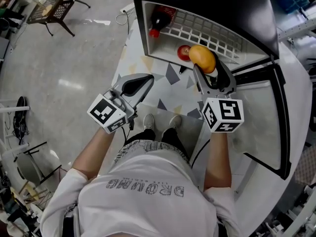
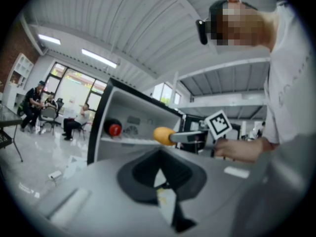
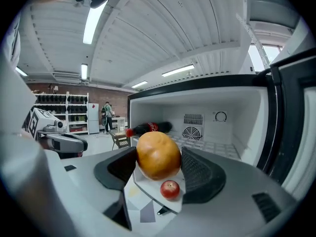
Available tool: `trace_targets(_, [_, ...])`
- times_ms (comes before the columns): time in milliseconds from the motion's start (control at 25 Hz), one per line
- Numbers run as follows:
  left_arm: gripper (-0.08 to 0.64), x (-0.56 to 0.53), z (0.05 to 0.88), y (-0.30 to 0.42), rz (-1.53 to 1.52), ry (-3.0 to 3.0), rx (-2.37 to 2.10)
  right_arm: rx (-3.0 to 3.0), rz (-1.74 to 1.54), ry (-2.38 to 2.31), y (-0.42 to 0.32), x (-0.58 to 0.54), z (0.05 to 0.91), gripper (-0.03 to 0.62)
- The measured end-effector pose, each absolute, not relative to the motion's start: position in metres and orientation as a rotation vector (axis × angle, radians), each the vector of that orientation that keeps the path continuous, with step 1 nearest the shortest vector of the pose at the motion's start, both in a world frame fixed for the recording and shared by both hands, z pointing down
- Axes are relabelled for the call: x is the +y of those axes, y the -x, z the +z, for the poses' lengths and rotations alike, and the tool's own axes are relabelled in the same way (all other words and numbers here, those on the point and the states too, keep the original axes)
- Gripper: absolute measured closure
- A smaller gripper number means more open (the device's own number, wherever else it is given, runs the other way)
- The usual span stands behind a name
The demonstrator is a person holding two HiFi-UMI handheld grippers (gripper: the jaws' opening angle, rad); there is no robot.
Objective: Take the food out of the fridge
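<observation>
The fridge [image 1: 140,29] stands open in front of me. A cola bottle [image 1: 161,18] lies on its wire shelf, and a red apple [image 1: 182,52] sits at the front of the floor below. My right gripper [image 1: 206,66] is shut on an orange fruit [image 1: 202,58] just outside the fridge's opening. In the right gripper view that orange fruit [image 3: 158,155] fills the jaws, with the apple [image 3: 170,189] below it and the bottle [image 3: 148,128] behind. My left gripper [image 1: 144,80] hangs left of the fridge, shut on nothing. The left gripper view shows the orange fruit [image 2: 163,135] from the side.
The fridge door [image 1: 269,117] swings open at the right, close to my right arm. A wire-mesh chair [image 1: 52,6] stands far left on the grey floor. A white cable [image 1: 124,10] lies near the fridge's left corner. My shoes [image 1: 160,122] stand on patterned flooring.
</observation>
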State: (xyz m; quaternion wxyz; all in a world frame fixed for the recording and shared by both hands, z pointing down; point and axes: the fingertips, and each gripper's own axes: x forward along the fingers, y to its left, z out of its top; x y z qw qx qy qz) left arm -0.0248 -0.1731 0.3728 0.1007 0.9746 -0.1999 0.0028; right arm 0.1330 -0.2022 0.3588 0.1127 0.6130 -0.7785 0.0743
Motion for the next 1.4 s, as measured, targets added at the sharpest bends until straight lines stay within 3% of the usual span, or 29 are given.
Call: trace_targets(1400, [0.554,-0.153,0.365,-0.001,0.043,-2.916,-0.551,-2.38,0.353,-1.777,-0.142,-0.139,0.384,0.31])
